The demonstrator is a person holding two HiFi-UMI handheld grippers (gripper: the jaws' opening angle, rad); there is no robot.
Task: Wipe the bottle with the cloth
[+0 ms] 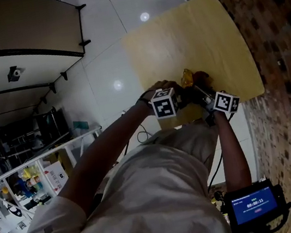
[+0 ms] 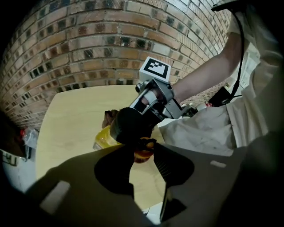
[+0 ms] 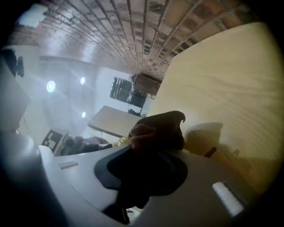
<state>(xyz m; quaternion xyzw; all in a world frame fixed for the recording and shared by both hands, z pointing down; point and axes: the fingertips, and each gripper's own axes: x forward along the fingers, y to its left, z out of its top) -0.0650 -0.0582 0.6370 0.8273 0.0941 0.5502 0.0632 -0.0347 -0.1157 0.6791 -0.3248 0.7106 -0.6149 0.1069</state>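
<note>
Centre of the head view: a glossy yellow bottle [image 1: 187, 77] with a rounded orange end sits between the two grippers, above the near edge of a pale wood-grain table [image 1: 186, 29] with rounded corners. In the left gripper view the left gripper [image 2: 143, 150], with dark matt jaws ribbed on their inner faces, has its tips set narrowly on the bottle's orange end, and the yellow body runs up and to the left of them. In the right gripper view the right gripper [image 3: 153, 150], with smooth light-grey jaws, is clamped on a dark brown, soft, crumpled cloth [image 3: 159, 128] that bunches into a rounded lump with a small peak. From the left gripper view this lump lies against the bottle's side, under the white marker cube [image 2: 155, 68]. A rough brick wall [image 2: 88, 48] of mixed red and dark courses fills the upper frame, and a shiny white tiled floor [image 1: 104, 65] lies left of the table.
</note>
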